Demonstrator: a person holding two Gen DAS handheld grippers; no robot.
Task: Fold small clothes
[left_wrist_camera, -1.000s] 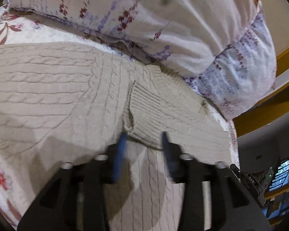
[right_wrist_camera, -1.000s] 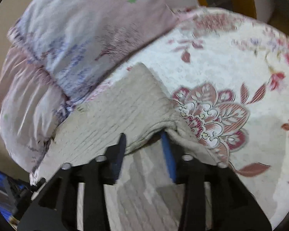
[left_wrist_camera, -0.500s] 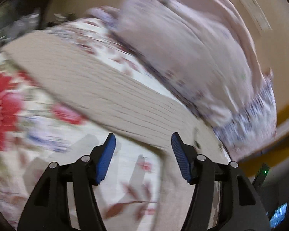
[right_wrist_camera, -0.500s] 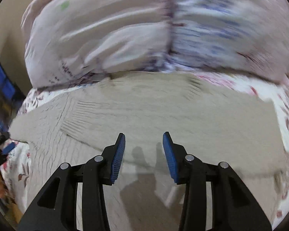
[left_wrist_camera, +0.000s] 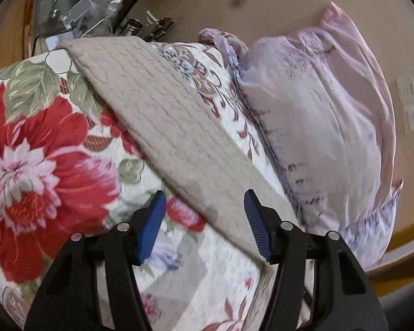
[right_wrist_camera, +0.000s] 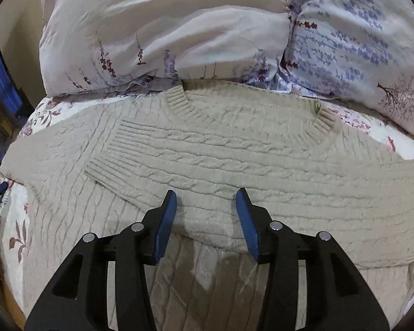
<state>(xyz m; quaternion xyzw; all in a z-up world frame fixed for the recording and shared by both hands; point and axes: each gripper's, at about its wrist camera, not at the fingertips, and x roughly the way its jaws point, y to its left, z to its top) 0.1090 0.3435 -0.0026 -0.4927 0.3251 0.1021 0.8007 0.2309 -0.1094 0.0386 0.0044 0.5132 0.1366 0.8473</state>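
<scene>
A beige cable-knit sweater [right_wrist_camera: 234, 165] lies flat on the floral bedspread, neck toward the pillows. One sleeve [right_wrist_camera: 157, 162] is folded across the chest, its ribbed cuff at the left. My right gripper [right_wrist_camera: 206, 215] is open and empty, just above the sweater's middle. In the left wrist view the other sleeve [left_wrist_camera: 162, 127] stretches out diagonally over the bedspread. My left gripper [left_wrist_camera: 204, 220] is open and empty, hovering over that sleeve near where it meets the body.
Two lavender-print pillows [right_wrist_camera: 179, 27] lie right behind the sweater's neck. The floral bedspread [left_wrist_camera: 41, 143] extends left. Cluttered items and plastic bags [left_wrist_camera: 82, 8] sit past the bed's far corner, by a beige wall [left_wrist_camera: 234, 8].
Both grippers let go of the sleeve and drew back. The left gripper swung left over the outstretched sleeve and opened wider. The right now faces the sweater front.
</scene>
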